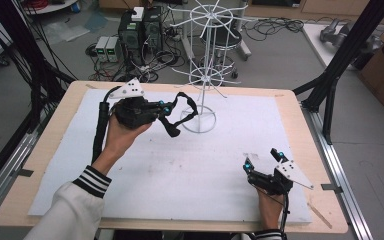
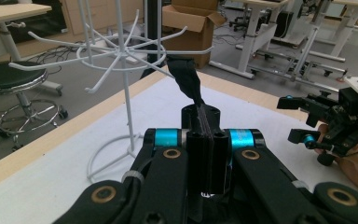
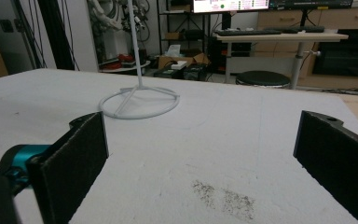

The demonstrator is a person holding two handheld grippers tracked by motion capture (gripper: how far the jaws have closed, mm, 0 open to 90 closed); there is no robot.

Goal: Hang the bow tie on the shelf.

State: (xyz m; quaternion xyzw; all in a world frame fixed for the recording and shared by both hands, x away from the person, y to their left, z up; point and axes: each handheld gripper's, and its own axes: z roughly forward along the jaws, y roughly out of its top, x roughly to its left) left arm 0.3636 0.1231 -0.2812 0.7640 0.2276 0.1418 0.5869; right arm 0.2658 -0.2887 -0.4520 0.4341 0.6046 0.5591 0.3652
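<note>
The left gripper (image 1: pixel 164 108) is clamped on a black looped fabric strap (image 1: pixel 182 111), pinched flat between its pads and lifted above the white foam sheet (image 1: pixel 230 150), near the far edge, just beside the white wire hook stand (image 1: pixel 202 75). The right gripper (image 1: pixel 263 161) rests wide apart, holding nothing, near the sheet's near right corner.

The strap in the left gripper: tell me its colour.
Black. The strap, clamped in the left gripper, shows best in the high view, looping toward the white wire rack.
</note>
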